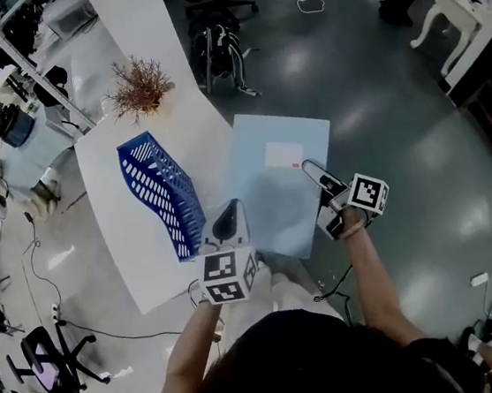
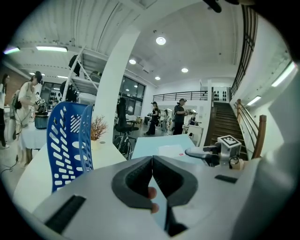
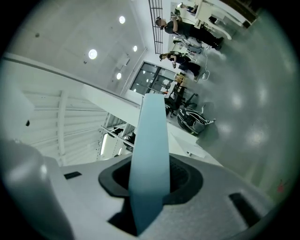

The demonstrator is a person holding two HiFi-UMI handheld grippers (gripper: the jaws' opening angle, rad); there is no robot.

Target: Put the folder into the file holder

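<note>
Head view with both gripper views. The light blue folder [image 1: 272, 188] is held clear of the white tabletop [image 1: 128, 250], lying roughly flat, its left part over the tabletop's edge and the rest over the floor.

The left hand-held gripper [image 1: 228, 218] has its jaws pressed together on the folder's near left edge. The right hand-held gripper [image 1: 314, 172] pinches the right edge; its own view shows the sheet edge-on between the pads.

Handling, as a judgement: the folder looks thin and light. It is stiff enough to keep flat between two grips, but it would probably bow or sag if held at one corner only. Its smooth cover may slip in a loose pinch. The edges, well apart as here, seem the sensible places to hold it. It will have to be turned on edge to enter a slot.

The blue perforated file holder [image 1: 161, 193] stands on the tabletop just left of the folder. Nothing can be seen inside it. A dried plant [image 1: 139, 87] stands beyond it.
</note>
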